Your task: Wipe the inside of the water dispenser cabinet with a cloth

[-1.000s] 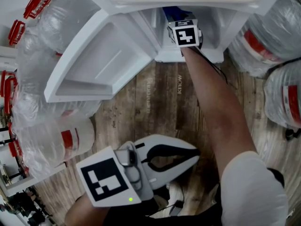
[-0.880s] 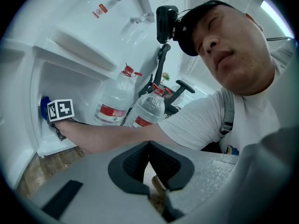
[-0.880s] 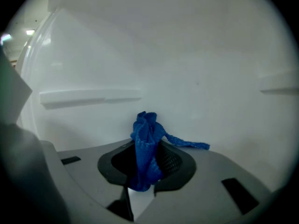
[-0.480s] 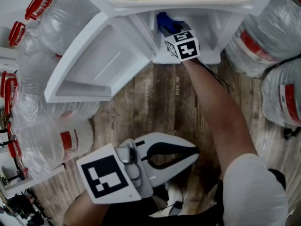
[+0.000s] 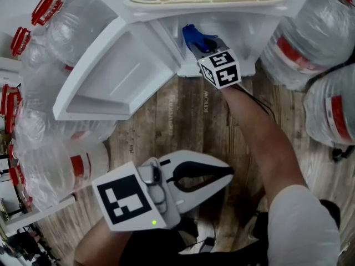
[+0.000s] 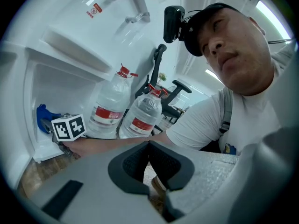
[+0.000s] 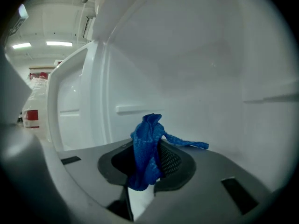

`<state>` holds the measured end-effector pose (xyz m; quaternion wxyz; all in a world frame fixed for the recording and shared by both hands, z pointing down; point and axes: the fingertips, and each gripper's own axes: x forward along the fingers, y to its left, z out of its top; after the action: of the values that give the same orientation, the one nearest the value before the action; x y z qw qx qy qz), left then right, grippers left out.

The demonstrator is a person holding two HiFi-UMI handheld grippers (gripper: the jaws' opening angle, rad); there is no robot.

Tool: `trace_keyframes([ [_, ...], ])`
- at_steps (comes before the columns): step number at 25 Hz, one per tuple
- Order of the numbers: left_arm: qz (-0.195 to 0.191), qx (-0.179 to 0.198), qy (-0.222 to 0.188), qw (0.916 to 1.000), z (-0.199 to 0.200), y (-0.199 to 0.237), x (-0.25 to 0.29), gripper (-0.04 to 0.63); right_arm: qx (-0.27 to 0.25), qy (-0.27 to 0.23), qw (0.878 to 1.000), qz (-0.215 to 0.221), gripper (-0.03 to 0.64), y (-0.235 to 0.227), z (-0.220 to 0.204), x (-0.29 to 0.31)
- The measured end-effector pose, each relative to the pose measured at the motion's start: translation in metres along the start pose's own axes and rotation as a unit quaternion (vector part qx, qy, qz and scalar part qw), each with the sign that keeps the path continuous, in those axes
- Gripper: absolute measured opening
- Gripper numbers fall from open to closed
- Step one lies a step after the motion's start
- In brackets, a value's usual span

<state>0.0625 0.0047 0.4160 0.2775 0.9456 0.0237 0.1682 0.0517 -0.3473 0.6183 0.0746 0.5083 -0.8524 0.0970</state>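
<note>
We have the right gripper (image 5: 196,41) reaching into the open water dispenser cabinet (image 5: 252,32), its 2 jaws pinched on a bunched blue cloth (image 7: 145,143) that stands up out of the grip with 1 loose tail trailing to the right. In the head view the cloth sits at the cabinet mouth, close to the left inner wall and just above the front lip. The right gripper view shows white wall behind it, but we cannot tell whether fabric is touching the surface. The left gripper (image 5: 228,174) hangs low near our body over the wooden floor (image 5: 183,112), jaws closed tip to tip with nothing between them, well apart from the work. We judge the wiping to be under way but far from complete, since the back wall, the right wall and the moulded ledge (image 7: 135,109) all need passes. To do this well, we should tilt the gripper so the wad of cloth, not the hard jaw tips, meets the plastic. We should then press lightly and drag in long overlapping strokes from top to bottom. The small wad covers little area, so we should go slowly into the corners and along the ledge. The grip must hold firm, because a snag there could pull the cloth free. The open door (image 5: 111,73) at the left and the water bottles (image 5: 310,43) crowding the right leave little elbow room, so the strokes should come from the wrist.
</note>
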Motion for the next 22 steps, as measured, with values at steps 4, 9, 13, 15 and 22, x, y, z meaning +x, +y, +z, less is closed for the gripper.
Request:
trace_keyframes([
  [4, 0.001, -0.003, 0.001, 1.0000, 0.000, -0.002, 0.002, 0.003, 0.004, -0.009, 0.999, -0.045, 0.087, -0.037, 0.022, 0.012],
  [9, 0.007, 0.015, 0.021, 0.9996, -0.006, -0.003, 0.009, 0.003, 0.026, 0.012, 0.998, -0.049, 0.087, -0.058, 0.037, 0.035],
  [13, 0.004, 0.018, 0.023, 0.9996, -0.010, -0.006, 0.014, 0.003, 0.011, 0.004, 0.999, -0.033, 0.087, -0.050, 0.047, 0.043],
  [15, 0.000, 0.011, 0.020, 0.9997, -0.009, -0.009, 0.014, 0.003, -0.008, 0.003, 1.000, -0.015, 0.087, -0.035, 0.049, 0.044],
  [22, -0.008, 0.018, 0.015, 0.9997, -0.004, -0.017, 0.010, 0.003, -0.030, 0.002, 1.000, 0.007, 0.089, -0.002, 0.038, 0.022],
])
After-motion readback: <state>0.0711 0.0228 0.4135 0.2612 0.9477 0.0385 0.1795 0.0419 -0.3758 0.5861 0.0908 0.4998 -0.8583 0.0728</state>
